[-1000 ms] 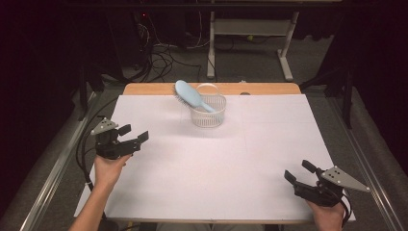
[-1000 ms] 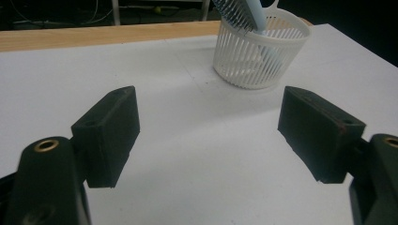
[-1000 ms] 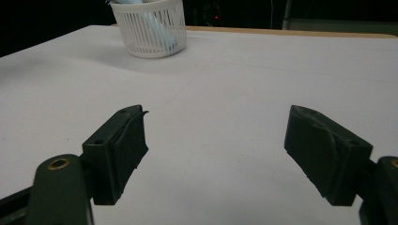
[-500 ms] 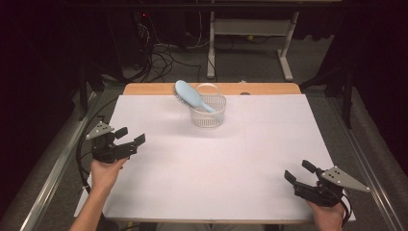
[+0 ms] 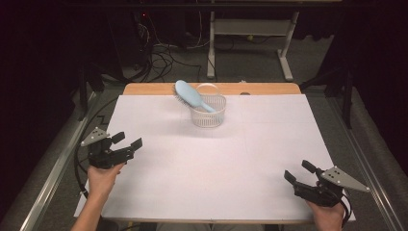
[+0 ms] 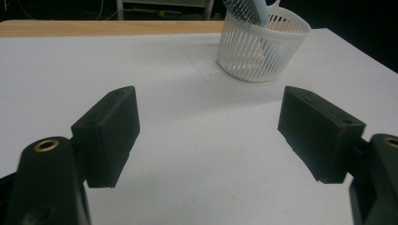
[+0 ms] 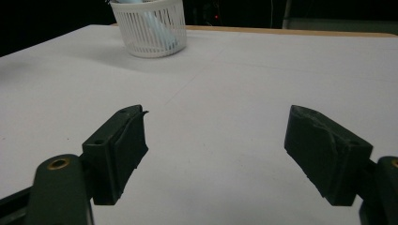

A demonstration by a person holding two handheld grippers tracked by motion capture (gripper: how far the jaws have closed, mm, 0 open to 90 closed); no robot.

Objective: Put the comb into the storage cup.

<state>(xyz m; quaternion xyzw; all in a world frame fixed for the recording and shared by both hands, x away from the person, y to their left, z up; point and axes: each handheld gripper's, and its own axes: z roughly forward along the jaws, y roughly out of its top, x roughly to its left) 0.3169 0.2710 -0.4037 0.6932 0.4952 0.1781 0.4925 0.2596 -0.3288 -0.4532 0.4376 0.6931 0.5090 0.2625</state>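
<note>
A white sheet covers the worktop [image 5: 216, 163]; a bare strip of wood shows along its far edge. Far of centre stands a round basket [image 5: 208, 111] of white plastic, its wall a lattice of thin vertical slats under a smooth rim, with a loop handle at the far side. A pale blue hairbrush [image 5: 191, 96] leans in it: the long axis runs from the handle, down inside the basket, up and to the far left, where the oval head overhangs the rim. The bristles face down and left; they read as a dark fringe in the high view. The handle's lower end is hidden behind the slats, seen as a blue streak through them in the left gripper view [image 6: 274, 49] and the right gripper view [image 7: 155, 26]; the head is cut off by the top edge of both.

The left tongs [image 5: 127, 143] lie at the near left edge of the sheet, held in a hand [image 5: 102, 175], jaws apart with bare sheet between them. The right tongs [image 5: 300, 172] lie at the near right corner, jaws likewise apart and gripping nothing; the right hand [image 5: 328, 215] is partly cut off by the frame. The jaw pads are matt black blocks, the right pair chipped at the edges. Each tool bears a grey triangular plate. Both are well apart from the basket.
</note>
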